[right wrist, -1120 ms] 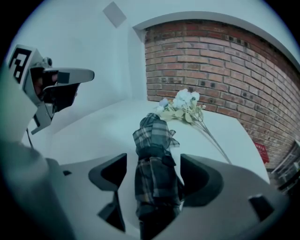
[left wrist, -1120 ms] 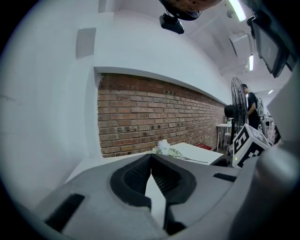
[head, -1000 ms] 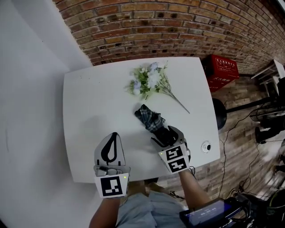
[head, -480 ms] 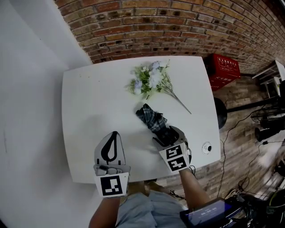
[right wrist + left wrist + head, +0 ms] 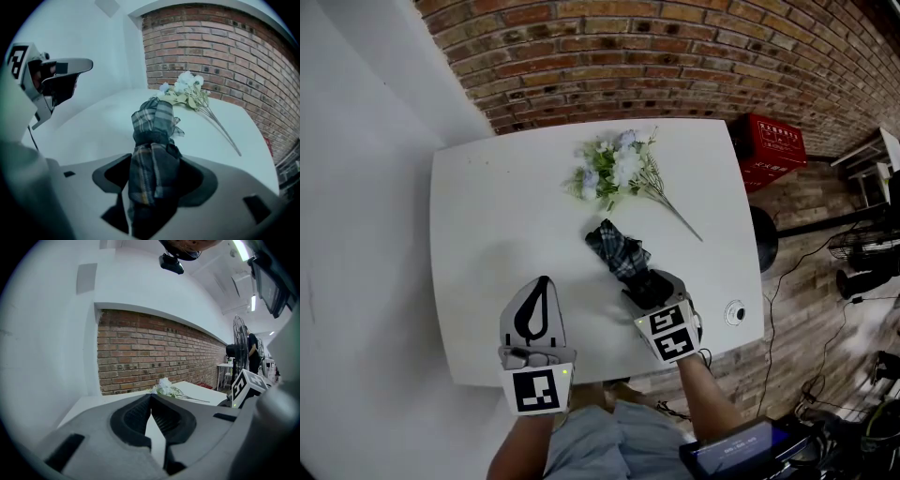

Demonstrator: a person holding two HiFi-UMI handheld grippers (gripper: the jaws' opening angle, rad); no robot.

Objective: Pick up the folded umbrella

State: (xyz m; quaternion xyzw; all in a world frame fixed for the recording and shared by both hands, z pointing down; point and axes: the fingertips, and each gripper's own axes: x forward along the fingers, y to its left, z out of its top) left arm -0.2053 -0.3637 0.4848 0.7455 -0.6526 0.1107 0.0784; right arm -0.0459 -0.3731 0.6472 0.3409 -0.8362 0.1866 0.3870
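Note:
The folded umbrella (image 5: pixel 617 249), dark plaid, lies on the white table (image 5: pixel 487 216) with its near end between the jaws of my right gripper (image 5: pixel 643 283). In the right gripper view the umbrella (image 5: pixel 152 136) fills the gap of the right gripper (image 5: pixel 154 158). Those jaws have just been closing, and both tips now touch the fabric. My left gripper (image 5: pixel 542 281) rests to the left near the table's front edge. It is shut and holds nothing, its tips meeting in the left gripper view (image 5: pixel 151 395).
A bunch of artificial flowers (image 5: pixel 617 169) lies beyond the umbrella toward the brick wall. A red crate (image 5: pixel 772 148) stands on the floor right of the table. Cables and equipment sit at the lower right. A white wall is on the left.
The right gripper's jaws have drawn in a little around the umbrella's near end. Both grippers and the umbrella stay where they were.

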